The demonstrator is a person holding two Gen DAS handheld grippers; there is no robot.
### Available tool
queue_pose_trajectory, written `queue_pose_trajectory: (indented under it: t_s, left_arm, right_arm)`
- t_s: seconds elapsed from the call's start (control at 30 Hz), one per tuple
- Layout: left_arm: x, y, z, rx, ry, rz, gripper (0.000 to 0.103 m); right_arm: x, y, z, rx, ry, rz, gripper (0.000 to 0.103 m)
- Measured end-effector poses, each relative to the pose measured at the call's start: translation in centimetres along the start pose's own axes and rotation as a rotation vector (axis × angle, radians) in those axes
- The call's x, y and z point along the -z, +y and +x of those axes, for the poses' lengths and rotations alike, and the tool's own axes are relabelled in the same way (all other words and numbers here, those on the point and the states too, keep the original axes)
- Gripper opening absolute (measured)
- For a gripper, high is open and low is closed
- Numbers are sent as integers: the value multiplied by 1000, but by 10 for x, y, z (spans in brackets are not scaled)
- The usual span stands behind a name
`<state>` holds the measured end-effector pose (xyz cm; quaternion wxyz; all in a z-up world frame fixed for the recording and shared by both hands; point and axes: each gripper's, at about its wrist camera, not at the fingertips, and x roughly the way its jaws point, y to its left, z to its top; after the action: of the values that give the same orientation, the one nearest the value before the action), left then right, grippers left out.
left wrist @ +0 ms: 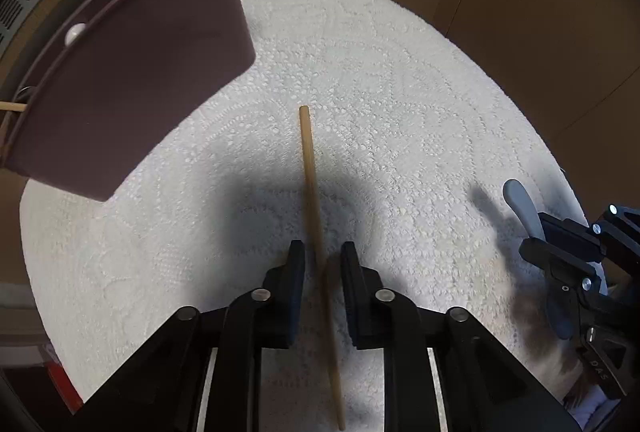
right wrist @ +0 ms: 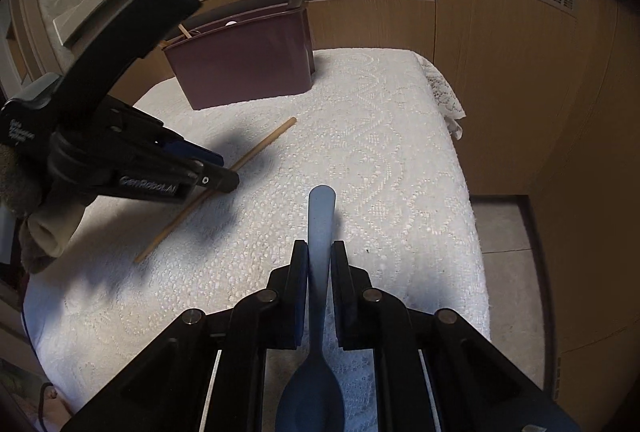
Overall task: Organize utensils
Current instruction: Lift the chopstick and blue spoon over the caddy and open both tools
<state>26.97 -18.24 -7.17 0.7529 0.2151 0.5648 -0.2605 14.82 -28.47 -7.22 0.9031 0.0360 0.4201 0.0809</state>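
Left gripper (left wrist: 322, 260) spread either side of wooden stick (left wrist: 316, 232), pads (left wrist: 297, 264) not touching it; stick laid flat on white lace cloth (left wrist: 380, 92). Blue spoon (right wrist: 320, 272) pinched at handle by right gripper (right wrist: 320, 252), bowl toward camera, handle pointed forward. Maroon box (right wrist: 240, 68) stood at far end of cloth, utensils seen inside

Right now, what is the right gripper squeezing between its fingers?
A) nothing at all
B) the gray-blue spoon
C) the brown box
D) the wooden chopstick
B: in the right wrist view, the right gripper has both fingers pressed against the handle of the gray-blue spoon, while the wooden chopstick lies on the white cloth under the left gripper.
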Motion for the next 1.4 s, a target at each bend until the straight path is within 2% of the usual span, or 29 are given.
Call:
queue_pose_trajectory:
  t_s: [0.1, 0.2, 0.3, 0.43, 0.67, 0.77, 0.87, 1.0, 1.07, 1.17, 1.23, 1.3, 1.4]
  left_arm:
    - [-7, 3, 3, 26, 19, -20, 11]
    - [-6, 5, 2, 23, -2, -40, 6]
    - [11, 11, -13, 22, -110, -102, 6]
    - [51, 22, -39, 16, -298, -230, 6]
    - [115, 50, -90, 37, -567, -436, 6]
    - [115, 56, -110, 5, -644, -462, 6]
    - [120, 62, -127, 7, -703, -483, 6]
    - [101, 74, -173, 8, -824, -486, 6]
    - [90, 80, -203, -20, -919, -483, 6]
    - [68, 91, -247, -82, -1054, -458, 6]
    - [52, 100, -268, -114, -1118, -456, 6]
    - [42, 108, -284, -138, -1167, -458, 6]
    - [29, 115, -295, -215, -1240, -451, 6]
  right_arm:
    - [-1, -4, 5, -5, 3, 8, 10]
    - [-2, -6, 8, -7, 9, 12, 10]
    - [-3, -7, 8, -12, 1, 19, 10]
    - [-7, -6, 2, -19, -34, 33, 10]
    - [-21, 17, -14, -35, -104, -13, 10]
    - [-28, 26, -17, -27, -124, -28, 10]
    - [-39, 32, -24, -43, -160, -11, 10]
    - [-71, 44, -46, -67, -265, -13, 10]
    - [-97, 51, -63, -72, -323, -36, 10]
    - [-144, 65, -98, -52, -461, -95, 10]
    - [-176, 76, -124, -22, -573, -137, 10]
    - [-201, 82, -136, 1, -636, -161, 10]
    - [-232, 90, -142, 19, -687, -185, 10]
